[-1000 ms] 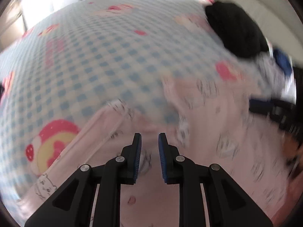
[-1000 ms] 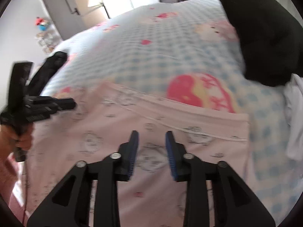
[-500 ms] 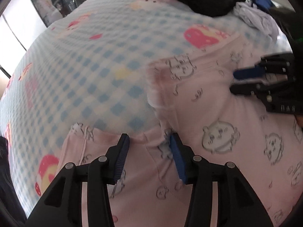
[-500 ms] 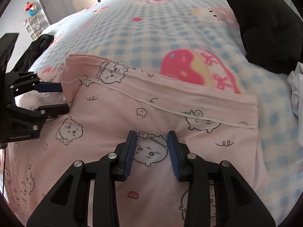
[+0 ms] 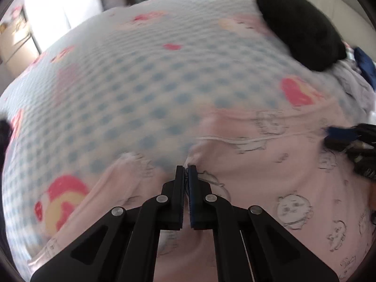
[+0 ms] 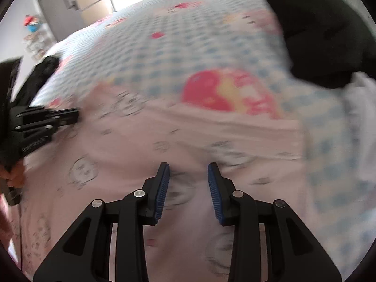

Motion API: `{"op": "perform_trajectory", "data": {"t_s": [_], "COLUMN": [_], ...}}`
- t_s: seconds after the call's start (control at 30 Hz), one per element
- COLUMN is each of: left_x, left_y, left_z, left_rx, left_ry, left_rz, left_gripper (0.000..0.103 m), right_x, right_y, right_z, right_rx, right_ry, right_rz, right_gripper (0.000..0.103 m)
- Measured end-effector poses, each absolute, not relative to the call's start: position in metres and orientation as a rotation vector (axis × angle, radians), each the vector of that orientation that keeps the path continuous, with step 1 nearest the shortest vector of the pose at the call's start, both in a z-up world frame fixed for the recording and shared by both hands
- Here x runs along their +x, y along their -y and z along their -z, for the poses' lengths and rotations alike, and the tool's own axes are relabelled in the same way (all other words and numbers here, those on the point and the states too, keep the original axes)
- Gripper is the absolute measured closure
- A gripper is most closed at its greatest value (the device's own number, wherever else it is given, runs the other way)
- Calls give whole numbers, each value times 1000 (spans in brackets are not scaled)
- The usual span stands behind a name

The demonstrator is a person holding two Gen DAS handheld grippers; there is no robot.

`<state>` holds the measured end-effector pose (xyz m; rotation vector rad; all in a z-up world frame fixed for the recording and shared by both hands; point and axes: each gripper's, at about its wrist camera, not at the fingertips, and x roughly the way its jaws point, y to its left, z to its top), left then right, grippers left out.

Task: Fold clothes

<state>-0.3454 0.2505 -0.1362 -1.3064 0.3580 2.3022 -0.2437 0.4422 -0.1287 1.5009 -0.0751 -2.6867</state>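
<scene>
Pink printed garment [image 5: 270, 171] spread flat on bed [image 5: 145, 89] with blue-check cover, occupying near half of both views. Left hand-held gripper [image 5: 186, 167] pressed together, pinching fold of garment at its far edge. Right hand-held gripper [image 6: 188, 168] spread, poised over garment's middle, nothing between its blue pads [image 6: 162, 188]. Black clothing [image 5: 303, 25] heaped at far right of bed. Views motion-blurred.
</scene>
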Motion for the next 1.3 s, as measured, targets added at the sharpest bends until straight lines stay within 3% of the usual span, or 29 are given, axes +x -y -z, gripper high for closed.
{"op": "perform_trajectory", "data": {"t_s": [0.13, 0.2, 0.23, 0.27, 0.4, 0.5, 0.57, 0.67, 0.9, 1.1, 1.2, 1.3], "left_x": [-350, -355, -358, -362, -371, -379, -390, -410, -392, -330, -306, -295], "left_y": [-234, -228, -225, -223, -235, -262, -276, -291, -242, -138, -79, -27], "left_z": [124, 120, 119, 119, 117, 135, 142, 143, 90, 98, 104, 116], "left_rx": [-1286, -1282, -1284, -1283, -1257, -1360, -1406, -1434, -1315, -1442, -1470, -1530], "left_ry": [-177, -78, -27, 21, 89, -36, -114, -207, 0, -113, -1, 165], "left_rz": [-2324, -2340, -2351, -2357, -2291, -2199, -2187, -2221, -2396, -2707, -2823, -2888], "left_gripper": [98, 93, 80, 69, 69, 69, 91, 91, 69, 67, 64, 62], "right_x": [-231, -225, -224, -226, -253, -262, -267, -265, -244, -231, -242, -257], "right_y": [-476, -494, -501, -507, -502, -499, -498, -499, -484, -441, -397, -337], "right_z": [112, 105, 106, 109, 131, 144, 151, 148, 114, 70, 60, 62], "right_rx": [1502, 1498, 1503, 1512, 1577, 1615, 1635, 1620, 1460, 1245, 1215, 1264], "right_ry": [99, 142, 158, 169, 301, 280, 259, 231, 106, 7, 69, -98], "right_rz": [2822, 2870, 2881, 2883, 2779, 2752, 2749, 2791, 2917, 2762, 2516, 2409], "right_gripper": [69, 69, 64, 53, 52, 52, 52, 55, 53, 50, 50, 50]}}
